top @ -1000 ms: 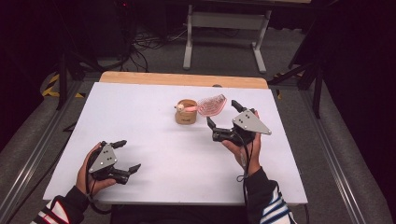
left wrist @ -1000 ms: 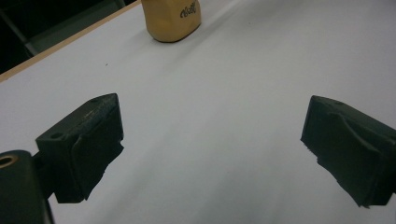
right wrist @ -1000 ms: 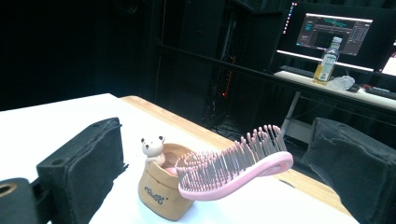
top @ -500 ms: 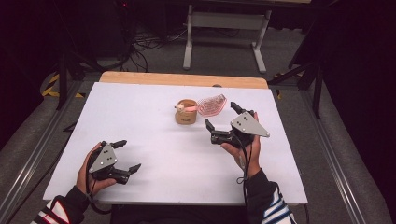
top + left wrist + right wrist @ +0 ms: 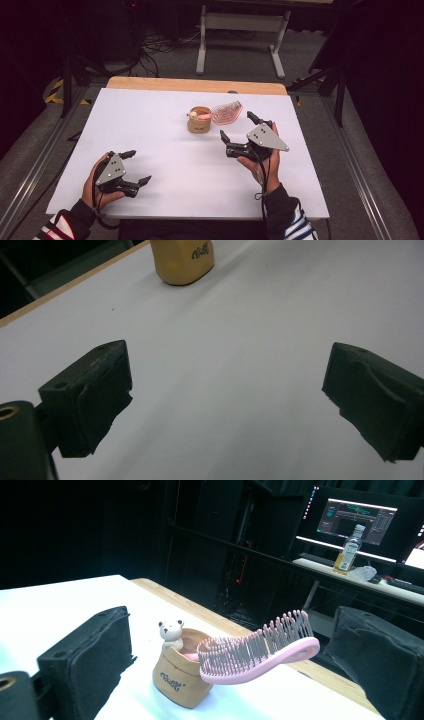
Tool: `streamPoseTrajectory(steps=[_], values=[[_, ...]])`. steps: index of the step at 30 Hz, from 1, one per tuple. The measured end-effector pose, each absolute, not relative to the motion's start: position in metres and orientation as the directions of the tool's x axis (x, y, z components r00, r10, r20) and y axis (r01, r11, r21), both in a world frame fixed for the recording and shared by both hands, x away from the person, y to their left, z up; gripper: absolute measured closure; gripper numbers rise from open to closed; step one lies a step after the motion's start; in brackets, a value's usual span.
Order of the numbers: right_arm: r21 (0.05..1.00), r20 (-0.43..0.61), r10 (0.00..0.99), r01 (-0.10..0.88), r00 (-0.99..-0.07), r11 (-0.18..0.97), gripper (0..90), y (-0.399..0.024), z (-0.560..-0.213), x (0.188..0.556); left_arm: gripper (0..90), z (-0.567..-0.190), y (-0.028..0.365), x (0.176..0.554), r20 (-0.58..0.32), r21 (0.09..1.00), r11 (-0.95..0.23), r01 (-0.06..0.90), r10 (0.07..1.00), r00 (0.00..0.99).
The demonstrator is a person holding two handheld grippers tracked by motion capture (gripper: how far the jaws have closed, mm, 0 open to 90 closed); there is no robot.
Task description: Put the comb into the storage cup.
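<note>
The fingers of our right gripper are spread wide with nothing between them, and in the right gripper view they frame the pink hairbrush and its holder. Our left gripper is likewise spread and empty; it rests low at the near left of the white table, well apart from the work, presumably in reserve.

The hairbrush sits right of centre toward the far edge. Its handle end is tucked into a small tan pouch-shaped holder with a bear figure on the rim. The bristled head juts out to the right, clear of the table surface. We judge that this overhang is what makes the head the ready place to grasp, since the jaws could close across it without touching the table.

Our right gripper hovers just near and right of the brush, aimed at it. We take the step in hand to be the approach. In the left gripper view the holder stands far off, beyond the open jaws.
</note>
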State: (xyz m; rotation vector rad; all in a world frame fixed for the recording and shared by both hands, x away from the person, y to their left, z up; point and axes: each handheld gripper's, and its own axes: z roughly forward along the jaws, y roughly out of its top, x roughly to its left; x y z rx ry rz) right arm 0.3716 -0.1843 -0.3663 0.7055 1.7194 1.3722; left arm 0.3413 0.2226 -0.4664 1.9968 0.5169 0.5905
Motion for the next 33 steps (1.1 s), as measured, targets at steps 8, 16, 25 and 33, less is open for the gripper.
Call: streamPoseTrajectory(steps=[8, 16, 25, 33], values=[[0.965, -0.248, 0.817, -0.056, -0.521, 0.257, 4.3, -0.185, -0.367, 0.369, 6.6, -0.467, 0.222, 0.342, 0.192, 0.882, -0.457, 0.116, 0.574, 0.796], [0.961, -0.264, 0.818, -0.063, -0.510, 0.270, 5.7, -0.186, -0.369, 0.365, 6.6, -0.467, 0.222, 0.342, 0.193, 0.881, -0.458, 0.116, 0.574, 0.796], [0.957, -0.280, 0.812, -0.077, -0.513, 0.281, 5.9, -0.187, -0.370, 0.359, 6.6, -0.467, 0.223, 0.342, 0.194, 0.882, -0.456, 0.117, 0.578, 0.793], [0.952, -0.291, 0.803, -0.074, -0.519, 0.297, 5.9, -0.186, -0.373, 0.355, 6.6, -0.467, 0.222, 0.342, 0.196, 0.880, -0.462, 0.115, 0.573, 0.796]])
